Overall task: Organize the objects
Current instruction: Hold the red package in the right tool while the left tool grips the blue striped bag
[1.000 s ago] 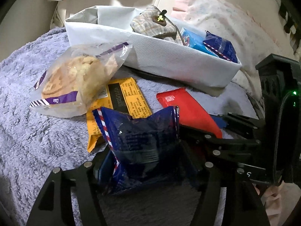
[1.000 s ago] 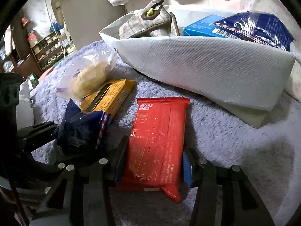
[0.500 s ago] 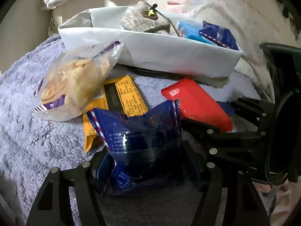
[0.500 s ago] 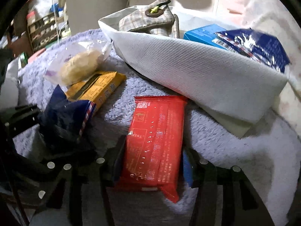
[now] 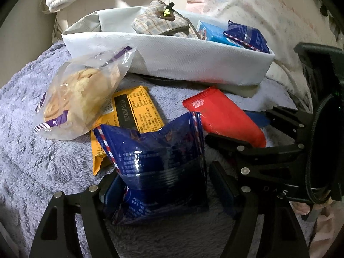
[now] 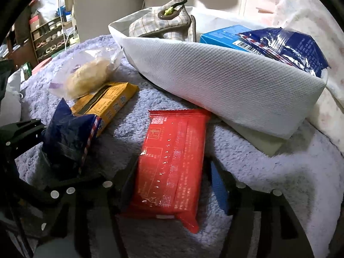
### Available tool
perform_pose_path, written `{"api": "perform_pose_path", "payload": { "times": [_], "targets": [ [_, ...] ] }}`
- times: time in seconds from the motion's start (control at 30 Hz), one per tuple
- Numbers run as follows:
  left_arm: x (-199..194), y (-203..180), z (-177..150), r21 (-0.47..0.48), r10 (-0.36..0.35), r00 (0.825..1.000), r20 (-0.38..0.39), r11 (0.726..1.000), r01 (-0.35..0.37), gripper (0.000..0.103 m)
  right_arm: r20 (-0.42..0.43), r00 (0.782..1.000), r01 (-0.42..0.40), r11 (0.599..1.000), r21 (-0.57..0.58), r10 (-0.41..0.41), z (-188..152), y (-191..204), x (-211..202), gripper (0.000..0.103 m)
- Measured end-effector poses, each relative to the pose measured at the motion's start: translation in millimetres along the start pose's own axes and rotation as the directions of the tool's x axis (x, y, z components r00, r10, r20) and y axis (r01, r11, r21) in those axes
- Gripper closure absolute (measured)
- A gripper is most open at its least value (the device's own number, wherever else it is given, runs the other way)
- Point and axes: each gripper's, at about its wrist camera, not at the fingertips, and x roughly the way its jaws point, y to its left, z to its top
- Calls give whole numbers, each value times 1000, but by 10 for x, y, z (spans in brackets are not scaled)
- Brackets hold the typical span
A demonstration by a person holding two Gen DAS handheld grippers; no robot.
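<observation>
My left gripper (image 5: pixel 165 191) is shut on a dark blue snack packet (image 5: pixel 159 161), also seen in the right wrist view (image 6: pixel 68 137), held just above the purple fleece blanket (image 5: pixel 32 150). My right gripper (image 6: pixel 172 187) is shut on a red packet (image 6: pixel 172 161), which also shows in the left wrist view (image 5: pixel 223 116). A white fabric bin (image 5: pixel 182 58) behind them holds a plaid pouch (image 5: pixel 161 21), a light blue box (image 5: pixel 215 34) and another dark blue packet (image 5: pixel 247 36).
A clear bag with a pastry (image 5: pixel 79 92) lies left of the bin, partly on a yellow packet (image 5: pixel 129 116). A pink-white cover (image 5: pixel 268 10) lies at the right. Shelves (image 6: pixel 49 36) stand far left in the right wrist view.
Both grippers have risen a little and come nearer the white bin with their packets. The red packet's far end is off the blanket.
</observation>
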Motion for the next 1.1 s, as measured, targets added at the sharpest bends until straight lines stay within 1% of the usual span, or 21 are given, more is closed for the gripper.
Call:
{"api": "perform_pose_path", "payload": {
  "times": [0.07,0.1,0.2,0.33,0.37,0.47,1.03,1.1],
  "targets": [
    [3,-28,-4,11,16,1000,-4,1000,-16,29,-1,1000,-4,1000,3,4,-12,-4,4,38],
    [1,-37,-8,13,17,1000,-5,1000,-17,29,-1,1000,-9,1000,7,9,-66,-78,-43,38],
    [-2,-35,-5,10,13,1000,-6,1000,-13,28,-1,1000,-24,1000,15,24,-79,-104,-44,36],
    [-11,-32,-21,9,12,1000,-4,1000,-12,28,-1,1000,-23,1000,18,23,-96,-126,-56,36],
    [-14,-37,-24,9,13,1000,-4,1000,-13,28,-2,1000,-23,1000,19,24,-63,-84,-28,36],
    [-26,-6,-27,10,14,1000,-2,1000,-14,28,-2,1000,-25,1000,19,25,-88,-126,-45,36],
    [-25,5,-31,12,17,1000,-2,1000,-17,28,-2,1000,-25,999,20,25,-74,-88,-14,36],
    [-27,8,-30,13,17,1000,-3,1000,-17,28,-2,1000,-26,999,21,26,-25,-10,38,36]
  ]
}}
